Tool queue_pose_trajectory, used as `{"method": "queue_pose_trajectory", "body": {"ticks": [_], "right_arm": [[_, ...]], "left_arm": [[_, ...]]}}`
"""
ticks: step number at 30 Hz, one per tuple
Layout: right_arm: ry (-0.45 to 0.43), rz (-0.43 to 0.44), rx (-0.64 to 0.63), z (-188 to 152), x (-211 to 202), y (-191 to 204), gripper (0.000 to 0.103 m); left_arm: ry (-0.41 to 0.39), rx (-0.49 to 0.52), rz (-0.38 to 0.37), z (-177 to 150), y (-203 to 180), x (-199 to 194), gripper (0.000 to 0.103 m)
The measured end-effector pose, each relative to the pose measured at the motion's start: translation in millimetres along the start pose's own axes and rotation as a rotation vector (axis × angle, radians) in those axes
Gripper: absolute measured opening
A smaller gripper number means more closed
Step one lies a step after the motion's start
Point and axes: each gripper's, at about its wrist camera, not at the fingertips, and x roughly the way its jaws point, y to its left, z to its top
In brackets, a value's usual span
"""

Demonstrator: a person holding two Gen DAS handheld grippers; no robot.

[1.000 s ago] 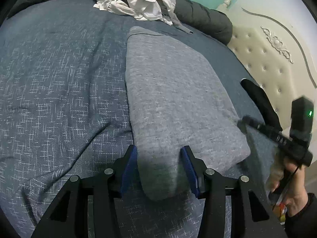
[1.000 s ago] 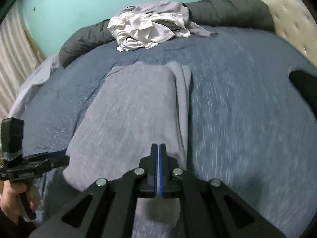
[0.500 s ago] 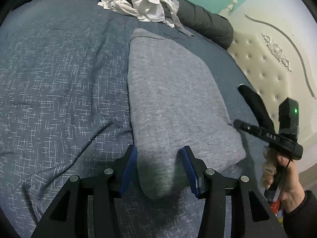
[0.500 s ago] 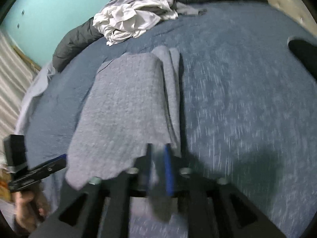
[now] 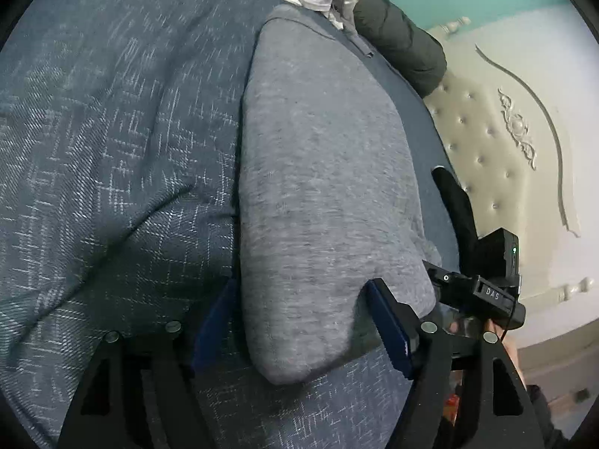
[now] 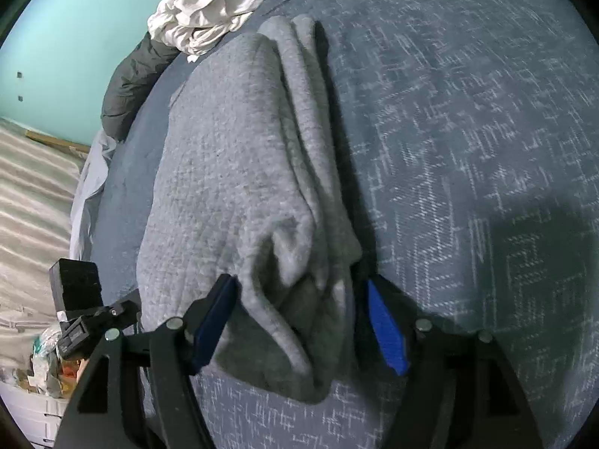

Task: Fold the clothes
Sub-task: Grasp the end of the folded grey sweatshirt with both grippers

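Note:
A grey garment (image 5: 322,164) lies folded into a long strip on the blue bedspread (image 5: 105,131). My left gripper (image 5: 299,321) is open, its blue pads astride the near left corner of the strip. My right gripper (image 6: 299,318) is open, its pads astride the near right corner, where the grey garment (image 6: 239,172) bunches into loose folds. Each gripper shows in the other's view: the right one (image 5: 483,292) at the strip's right edge, the left one (image 6: 90,318) at its left edge.
A heap of white and grey clothes (image 6: 209,11) lies at the far end of the bed beside a dark rolled duvet (image 5: 400,41). A cream tufted headboard (image 5: 498,142) runs along the right. A black item (image 5: 455,202) lies near it.
My right gripper was shut one second ago and has opened around the garment's corner. Both grippers have moved forward and lower onto the near end of the strip.

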Motion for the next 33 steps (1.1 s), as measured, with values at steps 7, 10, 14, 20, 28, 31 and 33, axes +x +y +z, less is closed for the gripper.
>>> {"method": "queue_pose_trajectory", "body": {"ticks": [7, 10, 14, 20, 28, 31, 33], "right_arm": [[-0.012, 0.013, -0.021, -2, 12, 15, 0.057], [-0.02, 0.021, -0.024, 1, 21, 16, 0.048], [-0.035, 0.04, -0.005, 1, 26, 15, 0.048], [-0.066, 0.024, -0.054, -4, 16, 25, 0.035], [-0.048, -0.019, -0.067, 0, 33, 32, 0.04], [-0.052, -0.007, -0.053, -2, 38, 30, 0.04], [-0.061, -0.007, -0.056, -2, 39, 32, 0.039]], "left_arm": [[-0.016, 0.008, 0.001, -2, -8, 3, 0.076], [-0.027, 0.038, 0.024, -4, -15, 1, 0.076], [-0.025, 0.027, 0.008, -4, -9, 5, 0.076], [-0.046, 0.014, -0.009, -4, -8, 9, 0.076], [-0.059, 0.078, 0.051, -7, -24, 7, 0.068], [-0.063, 0.074, 0.051, -8, -23, 9, 0.068], [-0.061, 0.072, 0.046, -6, -22, 11, 0.069]]}}
